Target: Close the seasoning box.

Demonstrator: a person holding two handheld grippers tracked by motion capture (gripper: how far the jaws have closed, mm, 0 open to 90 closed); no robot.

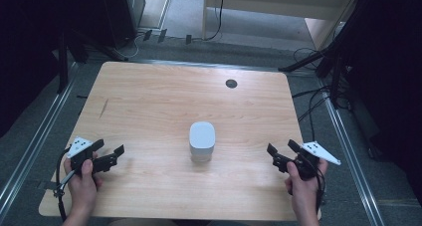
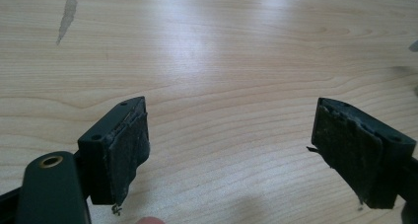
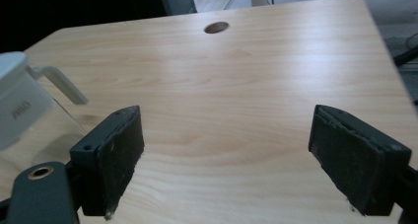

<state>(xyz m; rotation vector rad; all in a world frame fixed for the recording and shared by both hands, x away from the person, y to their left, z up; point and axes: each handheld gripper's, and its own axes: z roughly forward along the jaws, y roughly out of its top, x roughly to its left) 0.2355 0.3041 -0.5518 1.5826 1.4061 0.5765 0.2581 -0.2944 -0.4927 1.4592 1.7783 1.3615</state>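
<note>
A white lidded jug (image 1: pixel 202 141) stands mid-desk, nearer the front edge, between the left gripper (image 1: pixel 110 155) and right gripper (image 1: pixel 281 153), both wide apart and empty; a careless sideways approach could topple it.

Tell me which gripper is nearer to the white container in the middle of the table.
Right, by a small margin. The right gripper is to the right of the white container, the left gripper a little farther off on its left. Both are open and touch nothing.
</note>
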